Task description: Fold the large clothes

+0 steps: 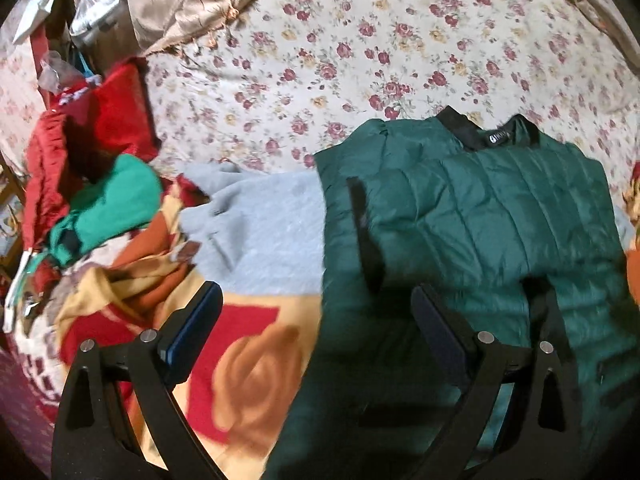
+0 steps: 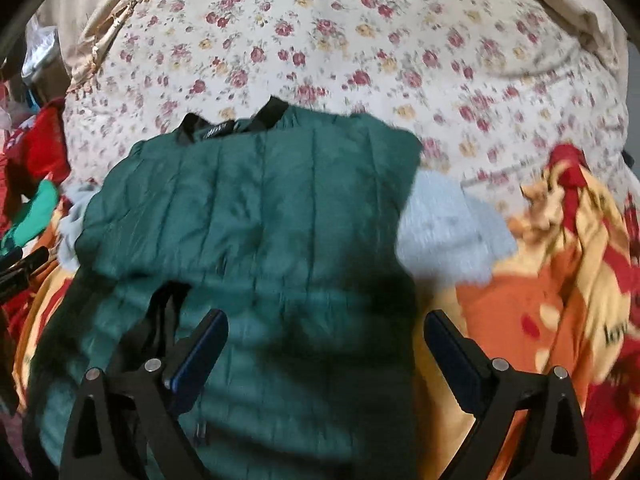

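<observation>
a: checking claws: the left claw (image 1: 316, 320) and the right claw (image 2: 326, 340) both hang spread wide, gripping nothing

b: where is the jacket (image 1: 480, 216)?

a: flat on the bed (image 1: 360, 52), collar away, over a grey garment (image 1: 264, 232) and a blanket (image 1: 248, 360), likely so its sides can be folded in

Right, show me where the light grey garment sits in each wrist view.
Left wrist: grey garment lies centre-left, its edge under the green quilted jacket.
Right wrist: grey garment shows right of centre, beside that jacket.
Shared landmark: the jacket's black collar.
</observation>
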`<state>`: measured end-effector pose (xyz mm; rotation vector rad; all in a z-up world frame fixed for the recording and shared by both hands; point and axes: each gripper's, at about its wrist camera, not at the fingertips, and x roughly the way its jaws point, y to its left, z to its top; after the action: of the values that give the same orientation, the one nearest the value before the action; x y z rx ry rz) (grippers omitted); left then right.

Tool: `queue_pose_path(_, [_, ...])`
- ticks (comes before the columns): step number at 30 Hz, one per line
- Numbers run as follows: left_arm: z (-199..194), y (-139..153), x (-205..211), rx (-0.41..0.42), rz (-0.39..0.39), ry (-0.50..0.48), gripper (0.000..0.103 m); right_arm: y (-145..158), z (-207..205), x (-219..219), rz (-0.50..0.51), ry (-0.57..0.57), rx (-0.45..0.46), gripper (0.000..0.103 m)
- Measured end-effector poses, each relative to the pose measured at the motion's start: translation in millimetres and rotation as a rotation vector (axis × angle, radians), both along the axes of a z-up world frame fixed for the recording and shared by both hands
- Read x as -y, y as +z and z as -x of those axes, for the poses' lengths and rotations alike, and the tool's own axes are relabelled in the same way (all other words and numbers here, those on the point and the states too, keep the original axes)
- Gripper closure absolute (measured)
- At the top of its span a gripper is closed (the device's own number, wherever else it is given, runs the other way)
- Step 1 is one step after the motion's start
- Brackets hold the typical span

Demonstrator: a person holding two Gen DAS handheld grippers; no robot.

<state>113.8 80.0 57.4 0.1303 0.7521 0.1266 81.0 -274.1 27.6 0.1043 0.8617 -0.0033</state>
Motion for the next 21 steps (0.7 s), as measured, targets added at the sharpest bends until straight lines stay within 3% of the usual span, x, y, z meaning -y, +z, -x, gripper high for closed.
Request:
queue_pose_path(8, [56,-3,-19,0.003,-0.036,-0.004,0.008,1,72,8,0.012,0.003,-0.010,0.006])
queue_pose_path(21, [98,-31,-38,-0.069,-0.015,0.005,0.008,-23,127,9,0.021,0.019,-0.085,0.006])
